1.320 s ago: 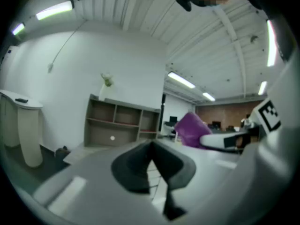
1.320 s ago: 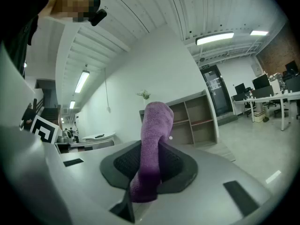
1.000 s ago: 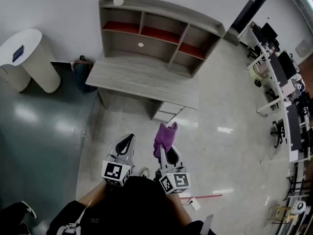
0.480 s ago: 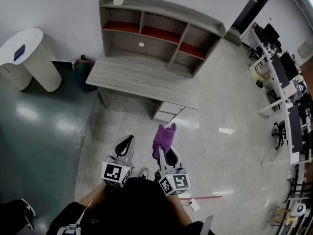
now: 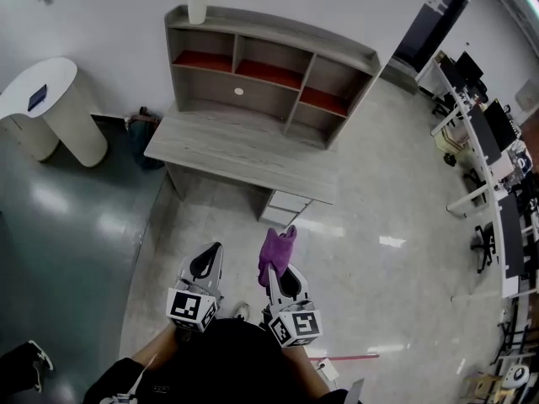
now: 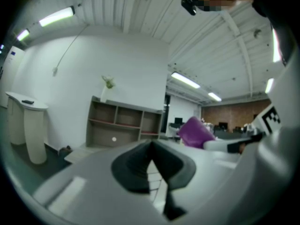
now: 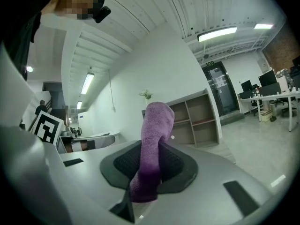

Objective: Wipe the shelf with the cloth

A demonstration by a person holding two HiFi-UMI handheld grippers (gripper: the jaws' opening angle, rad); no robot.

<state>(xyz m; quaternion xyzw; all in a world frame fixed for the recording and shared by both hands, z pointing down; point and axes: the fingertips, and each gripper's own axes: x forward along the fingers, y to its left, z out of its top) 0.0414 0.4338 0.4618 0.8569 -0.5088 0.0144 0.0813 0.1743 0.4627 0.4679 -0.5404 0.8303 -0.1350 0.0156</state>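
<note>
The left hand-held gripper (image 5: pixel 210 252) is held pressed together on nothing, probably because no second grip is needed yet. The purple cloth (image 5: pixel 276 248) is pinched by its lower end in the right hand-held gripper (image 5: pixel 272 269), with its free bulk left standing beyond the jaws, presumably as a wiping pad. The shelf (image 5: pixel 269 61) over the grey worktop (image 5: pixel 244 146) is seen well apart ahead, not yet touched by the cloth.

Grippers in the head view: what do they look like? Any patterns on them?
The left gripper and right gripper are both light grey and taper toward the tips. Each has black pads inside its jaws and a white cube with black square markers at the back. No cables show. The person wears a black top.
</note>
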